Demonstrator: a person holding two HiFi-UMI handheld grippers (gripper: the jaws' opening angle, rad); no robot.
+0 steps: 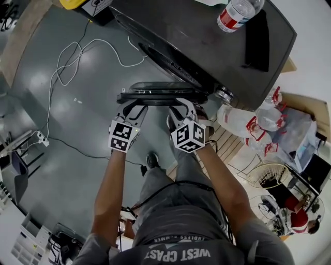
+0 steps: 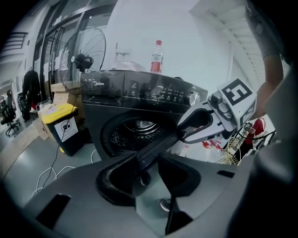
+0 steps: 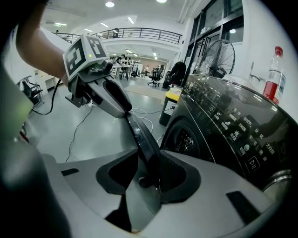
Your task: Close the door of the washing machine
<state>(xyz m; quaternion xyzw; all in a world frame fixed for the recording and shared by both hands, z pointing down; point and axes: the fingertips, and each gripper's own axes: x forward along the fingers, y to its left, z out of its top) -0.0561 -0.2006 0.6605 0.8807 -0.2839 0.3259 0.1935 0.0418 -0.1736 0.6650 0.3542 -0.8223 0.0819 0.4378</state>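
The dark front-loading washing machine (image 1: 207, 46) stands at the top of the head view. Its round door (image 1: 160, 93) is swung open, edge-on toward me. My left gripper (image 1: 133, 106) straddles the door's near rim toward its left end, my right gripper (image 1: 185, 105) toward its right end. In the left gripper view the door rim (image 2: 158, 144) runs between that gripper's (image 2: 149, 162) jaws with gaps beside it, toward the open drum (image 2: 137, 132). In the right gripper view the door (image 3: 142, 144) sits between that gripper's (image 3: 148, 172) jaws, close to the right one. Both stand open.
A water bottle (image 1: 235, 13) stands on the machine's top. White cables (image 1: 67, 62) and a power strip (image 1: 40, 137) lie on the grey floor to the left. Plastic bags (image 1: 258, 124) and a wire fan guard (image 1: 266, 176) sit to the right. A yellow bin (image 2: 63, 125) stands beside the machine.
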